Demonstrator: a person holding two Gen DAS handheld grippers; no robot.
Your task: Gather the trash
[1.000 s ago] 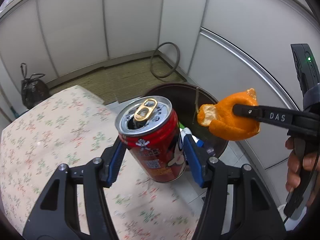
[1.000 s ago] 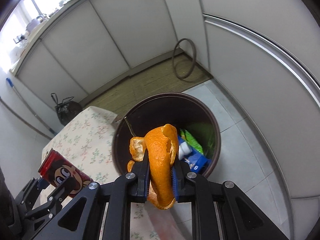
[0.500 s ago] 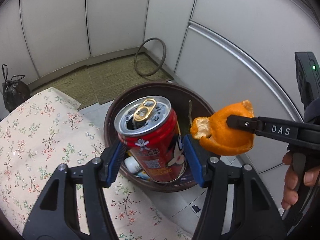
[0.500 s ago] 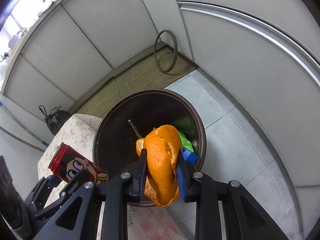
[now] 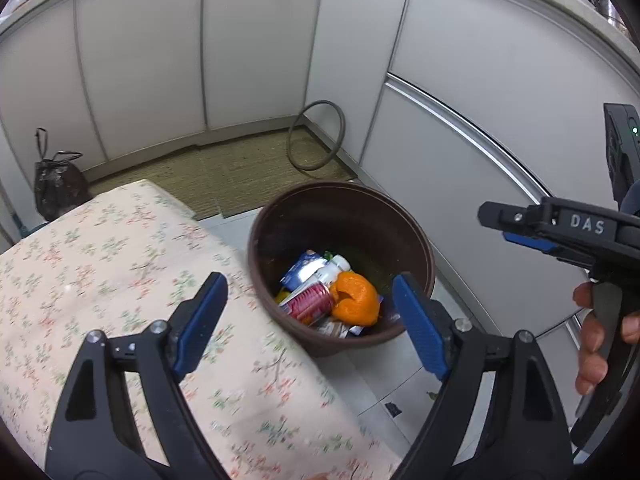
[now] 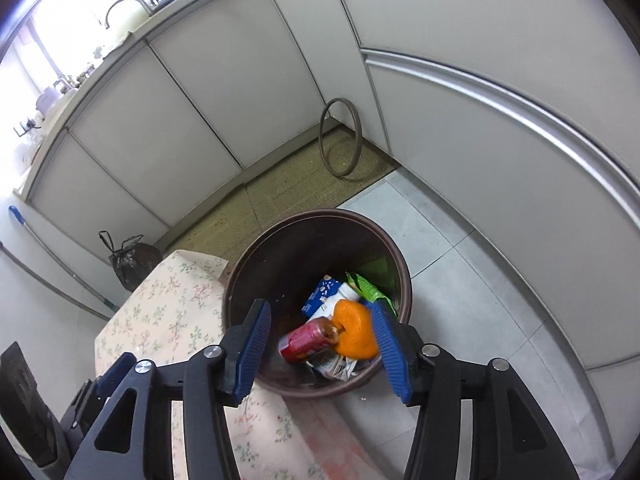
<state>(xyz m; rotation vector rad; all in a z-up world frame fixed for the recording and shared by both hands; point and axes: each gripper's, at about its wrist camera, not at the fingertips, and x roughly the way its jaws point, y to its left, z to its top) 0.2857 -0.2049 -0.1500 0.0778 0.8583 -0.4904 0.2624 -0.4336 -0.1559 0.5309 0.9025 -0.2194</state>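
Note:
A brown round trash bin stands on the floor beside the table. Inside it lie a red can, an orange peel, a blue and white carton and green wrapping. My left gripper is open and empty above the bin's near rim. My right gripper is open and empty above the bin; it also shows from the side in the left wrist view.
The floral tablecloth table ends right next to the bin. A black bag sits on the floor by the cabinets. A dark ring leans in the corner on a woven mat.
Both grippers opened. The red can dropped from my left gripper and the orange peel from my right gripper; both now lie in the bin.

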